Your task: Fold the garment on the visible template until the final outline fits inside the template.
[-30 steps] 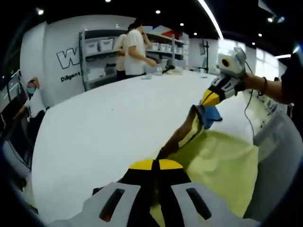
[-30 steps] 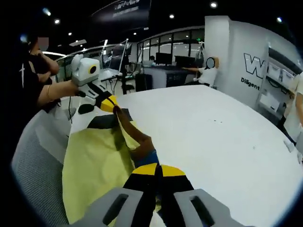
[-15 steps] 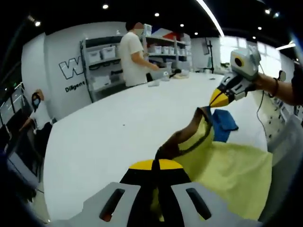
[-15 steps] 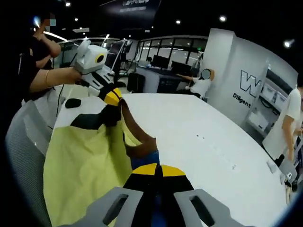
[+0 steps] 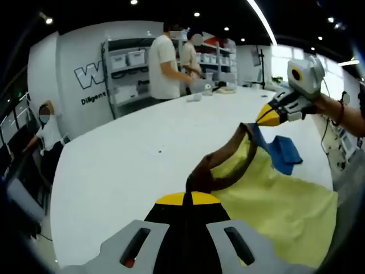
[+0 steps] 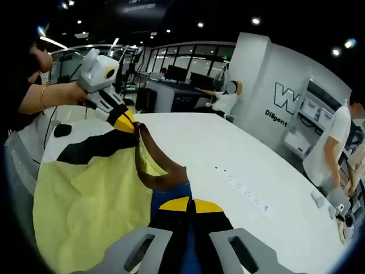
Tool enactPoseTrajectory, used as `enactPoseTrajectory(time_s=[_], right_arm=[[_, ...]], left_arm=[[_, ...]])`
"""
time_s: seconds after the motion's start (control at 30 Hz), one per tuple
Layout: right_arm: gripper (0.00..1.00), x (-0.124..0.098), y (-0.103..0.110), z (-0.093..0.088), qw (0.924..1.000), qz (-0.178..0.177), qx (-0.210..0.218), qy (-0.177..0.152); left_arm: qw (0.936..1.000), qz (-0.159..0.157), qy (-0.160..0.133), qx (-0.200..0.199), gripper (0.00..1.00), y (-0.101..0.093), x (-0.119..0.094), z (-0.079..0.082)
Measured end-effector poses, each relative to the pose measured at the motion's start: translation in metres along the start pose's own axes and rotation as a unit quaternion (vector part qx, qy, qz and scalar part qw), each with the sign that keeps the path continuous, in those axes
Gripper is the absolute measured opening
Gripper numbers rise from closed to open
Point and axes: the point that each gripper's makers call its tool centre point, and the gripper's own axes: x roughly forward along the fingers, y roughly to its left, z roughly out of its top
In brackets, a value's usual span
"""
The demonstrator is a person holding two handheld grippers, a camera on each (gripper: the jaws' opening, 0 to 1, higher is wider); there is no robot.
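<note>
A yellow garment (image 5: 282, 202) with a brown neckline (image 5: 219, 162) and one blue sleeve (image 5: 283, 153) is stretched between both grippers above the white table (image 5: 114, 160). My left gripper (image 5: 185, 197) is shut on one end of the neckline. My right gripper (image 5: 266, 119), held by a hand, is shut on the other end by the blue sleeve. In the right gripper view the right gripper (image 6: 186, 203) pinches the cloth, the left gripper (image 6: 126, 122) holds the far end, and the yellow garment (image 6: 85, 194) hangs with its black sleeve (image 6: 85, 148) spread.
Two people (image 5: 165, 63) stand at the table's far side before shelves of bins (image 5: 128, 68). Another person (image 6: 225, 101) sits beyond the white table (image 6: 239, 165). Small items (image 6: 319, 200) lie near the table's far end. A grey surface (image 6: 17, 165) borders the near edge.
Both hands have carried the garment along with the neckline pulled straighter between them. The blue and black sleeves now show more. Both grippers stay shut on the cloth.
</note>
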Motion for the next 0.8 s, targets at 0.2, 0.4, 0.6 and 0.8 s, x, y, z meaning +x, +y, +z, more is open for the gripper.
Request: enactPoseTrajectory(time_s=[0.2, 0.4, 0.6, 0.8], right_arm=[[0.0, 0.027, -0.007, -0.003, 0.9996, -0.016, -0.006, 0.023], [0.0, 0.054, -0.021, -0.011, 0.9986, -0.028, 0.016, 0.043], [0.0, 0.085, -0.035, -0.029, 0.996, -0.034, 0.048, 0.067], [0.0, 0.105, -0.038, -0.045, 0.9929, -0.042, 0.058, 0.095]], left_arm=[[0.9995, 0.017, 0.027, -0.002, 0.0, 0.02, 0.022, -0.004], [0.9981, 0.024, 0.051, -0.025, 0.0, 0.036, 0.045, -0.015], [0.9958, 0.03, 0.078, -0.037, 0.0, 0.05, 0.071, -0.033], [0.9935, 0.032, 0.099, -0.045, 0.0, 0.059, 0.093, -0.047]])
